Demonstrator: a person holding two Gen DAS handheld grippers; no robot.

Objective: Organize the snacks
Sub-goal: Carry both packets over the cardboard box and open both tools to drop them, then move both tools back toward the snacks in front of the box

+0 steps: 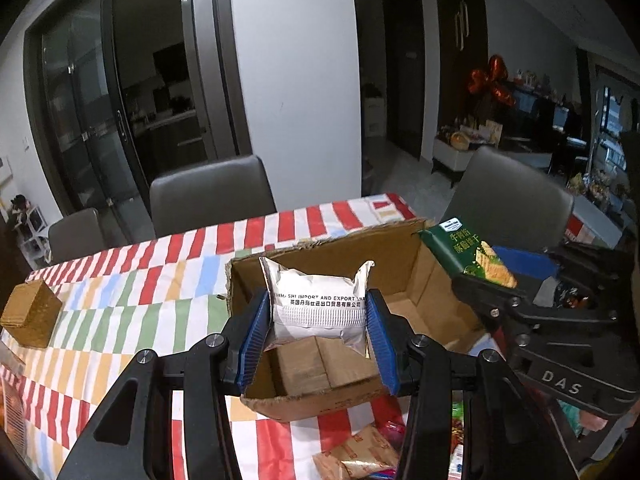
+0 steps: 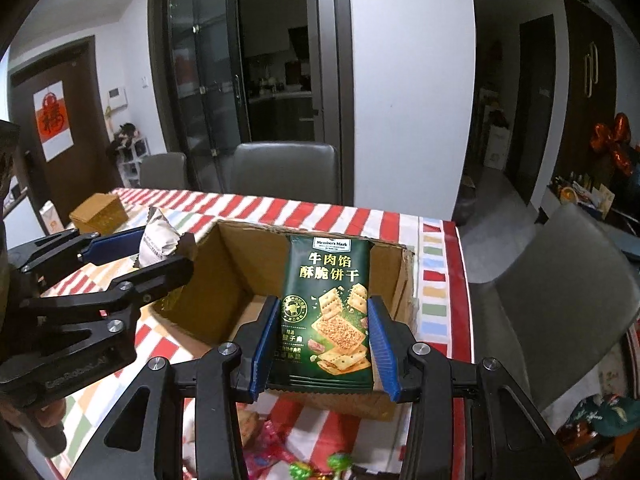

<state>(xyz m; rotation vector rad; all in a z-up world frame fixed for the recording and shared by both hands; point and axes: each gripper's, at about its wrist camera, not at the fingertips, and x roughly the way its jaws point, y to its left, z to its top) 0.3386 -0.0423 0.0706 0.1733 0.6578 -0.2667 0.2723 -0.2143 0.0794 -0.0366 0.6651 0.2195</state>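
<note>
Cardboard box [image 1: 404,280], open-topped, sits on a striped tablecloth [image 1: 160,280] in both wrist views. Only the left wrist view shows brown packets [image 1: 320,364] lying on the box floor; only the right wrist view shows a door with a red paper sign [image 2: 52,120]. The left gripper [image 1: 319,316] is partly open, its blue pads pressed on both sides of a silver-white snack pouch [image 1: 318,300], held above the near part of the box. The right gripper [image 2: 325,336] is likewise partly closed on a dark green beef-filled cracker packet [image 2: 326,308], upright over the box. A small brown box [image 1: 30,316] rests well apart at the table's left. Loose wrapped snacks [image 1: 356,456] lie in front of the box. Grey chairs [image 2: 286,170] stand behind the table.
</note>
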